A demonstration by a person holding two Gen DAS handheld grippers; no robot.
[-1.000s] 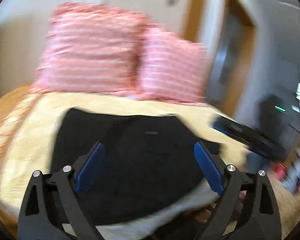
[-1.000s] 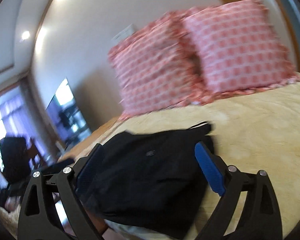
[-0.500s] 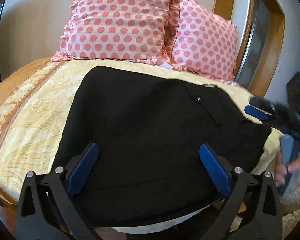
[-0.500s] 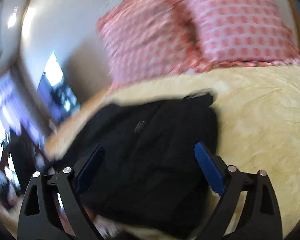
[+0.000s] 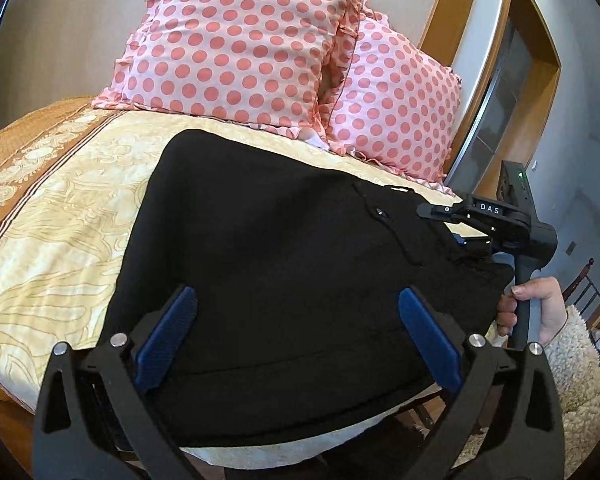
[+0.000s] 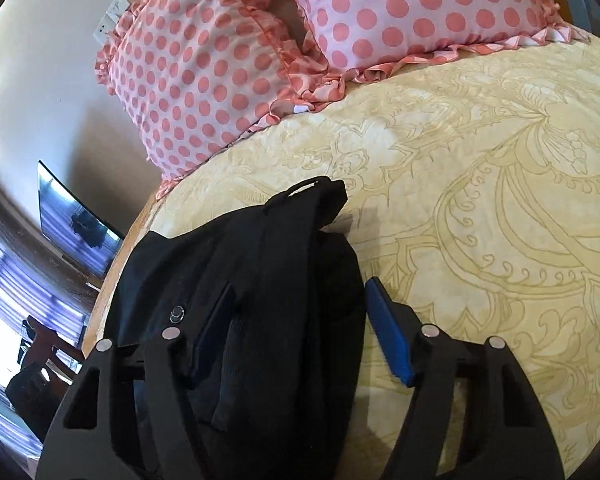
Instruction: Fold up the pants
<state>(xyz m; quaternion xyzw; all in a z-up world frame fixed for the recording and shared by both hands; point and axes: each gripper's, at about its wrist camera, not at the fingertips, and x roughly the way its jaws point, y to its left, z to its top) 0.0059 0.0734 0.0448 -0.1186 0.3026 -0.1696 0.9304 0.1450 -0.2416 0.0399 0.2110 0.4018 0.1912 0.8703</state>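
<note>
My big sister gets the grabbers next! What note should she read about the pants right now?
Left hand-held gripper: open, holding nothing, over the near end of the black pants.
Right hand-held gripper: open, straddling the pants' edge at the waist end, not clamped.
Pants lie on the yellow bedspread, in front of two polka-dot pillows.
Done: pants look folded into a wide, flattish stack.
Left: probably one more fold, then smoothing.
</note>
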